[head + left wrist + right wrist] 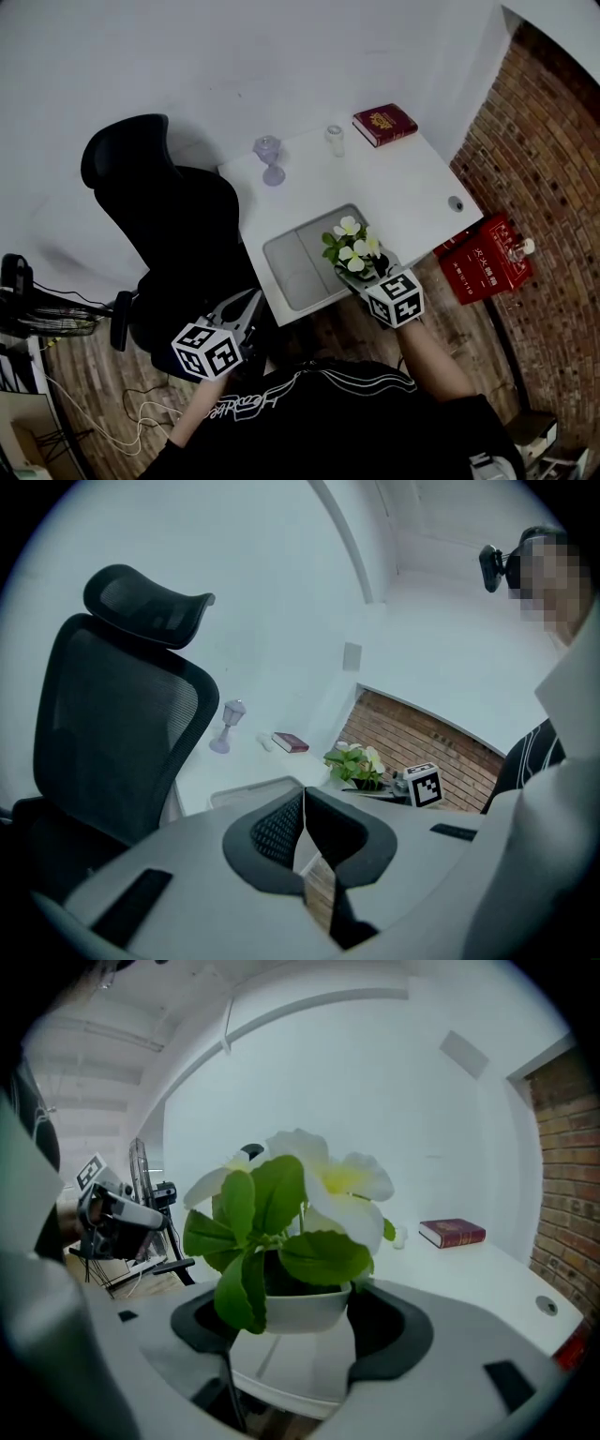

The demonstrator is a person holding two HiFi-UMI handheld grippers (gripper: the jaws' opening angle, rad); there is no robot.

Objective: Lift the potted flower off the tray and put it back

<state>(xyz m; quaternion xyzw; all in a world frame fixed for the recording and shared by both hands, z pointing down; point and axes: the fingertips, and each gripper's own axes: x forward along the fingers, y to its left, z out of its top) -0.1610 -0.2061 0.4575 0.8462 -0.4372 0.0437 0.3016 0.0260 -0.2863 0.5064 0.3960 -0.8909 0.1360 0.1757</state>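
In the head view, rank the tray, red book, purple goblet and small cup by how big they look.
Largest to smallest:
1. tray
2. red book
3. purple goblet
4. small cup
No two look alike in size.

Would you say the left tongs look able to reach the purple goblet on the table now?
Probably yes: the left tongs are shut and empty, and only the low grey tray lies between them and the goblet; the black chair stands aside.

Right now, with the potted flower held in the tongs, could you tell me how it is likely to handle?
The potted flower is probably top-heavy: its leaves spread wider than the small white pot, so it may tip when set down. The pot's smooth, rounded wall could slip in the right tongs.
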